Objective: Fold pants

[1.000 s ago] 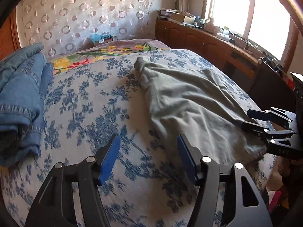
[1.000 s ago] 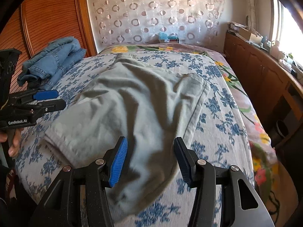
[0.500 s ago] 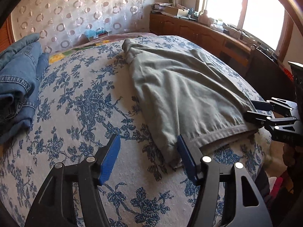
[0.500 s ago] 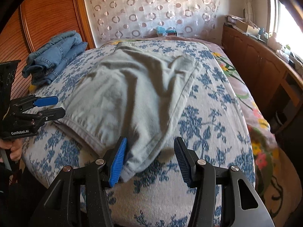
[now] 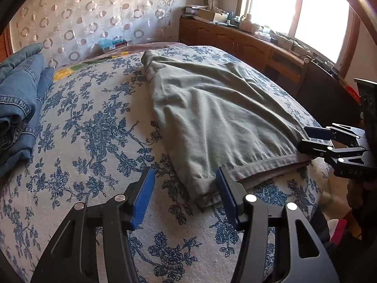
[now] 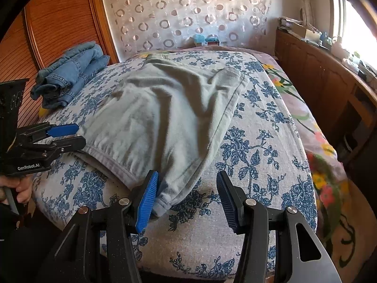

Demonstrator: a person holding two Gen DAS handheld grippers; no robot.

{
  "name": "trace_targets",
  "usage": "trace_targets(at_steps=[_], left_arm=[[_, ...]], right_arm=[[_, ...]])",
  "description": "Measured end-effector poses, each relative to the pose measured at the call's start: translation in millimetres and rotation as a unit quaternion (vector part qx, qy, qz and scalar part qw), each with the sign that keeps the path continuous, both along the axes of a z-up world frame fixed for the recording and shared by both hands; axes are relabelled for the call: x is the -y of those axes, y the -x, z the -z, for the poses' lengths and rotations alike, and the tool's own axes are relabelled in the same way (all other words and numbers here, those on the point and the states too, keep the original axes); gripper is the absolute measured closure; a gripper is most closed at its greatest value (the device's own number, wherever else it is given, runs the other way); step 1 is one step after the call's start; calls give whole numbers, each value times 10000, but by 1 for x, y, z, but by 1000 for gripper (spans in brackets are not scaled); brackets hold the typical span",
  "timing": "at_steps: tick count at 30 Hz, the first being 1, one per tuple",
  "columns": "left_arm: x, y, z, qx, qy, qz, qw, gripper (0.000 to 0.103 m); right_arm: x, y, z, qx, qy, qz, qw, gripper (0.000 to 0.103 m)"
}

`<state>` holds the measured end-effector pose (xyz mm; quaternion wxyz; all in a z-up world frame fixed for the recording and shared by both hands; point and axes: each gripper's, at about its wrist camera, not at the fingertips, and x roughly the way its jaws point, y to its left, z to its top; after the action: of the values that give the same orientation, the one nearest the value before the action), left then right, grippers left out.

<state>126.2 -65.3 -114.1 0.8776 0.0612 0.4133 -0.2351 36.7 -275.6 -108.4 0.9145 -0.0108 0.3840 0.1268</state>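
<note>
Floral bed (image 5: 99, 127) has grey pants (image 5: 212, 118) spread out; left claw (image 5: 183, 188) closing around their corner, right claw (image 6: 186, 193) gaping at 6 o'clock.

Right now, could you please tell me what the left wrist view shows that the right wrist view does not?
Only the left wrist view shows the bright window above the wooden cabinet, and the right tool from the side at the hem's far corner.

Only the right wrist view shows the orange slatted wooden door, the patterned floor rug, and the left tool with fingers of the person's hand on its handle.

Both show the grey-green pants on the blue floral bedspread, the folded blue jeans, and the ring-patterned curtain.
</note>
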Motion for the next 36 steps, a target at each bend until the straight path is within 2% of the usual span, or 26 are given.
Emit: trace_targets(at_steps=[8,16,17,18,21,31,36], left_arm=[[-1,0,2,-7,43,-31,10000,47],[-1,1,3,9,75,-61,10000,47],[-1,2,2,23,72,-47,10000,50],[0,3,2,20,108,10,9999,57],[4,6,1,30,124,106,9999,66],[-1,7,2,-55,278,60,9996,67],[-2,6,2,-114,371,5,9992,67]], right_arm=[[-5,0,4,-56,-90,-128,9999,50],[-11,0,7,49,20,-120,9999,48],[-11,0,7,58,24,-115,9999,48],[-11,1,7,70,30,-112,9999,48],[-12,2,8,108,42,-110,9999,48],[-14,8,8,89,-98,-272,9995,48],[-21,8,8,85,-95,-464,9988,67]])
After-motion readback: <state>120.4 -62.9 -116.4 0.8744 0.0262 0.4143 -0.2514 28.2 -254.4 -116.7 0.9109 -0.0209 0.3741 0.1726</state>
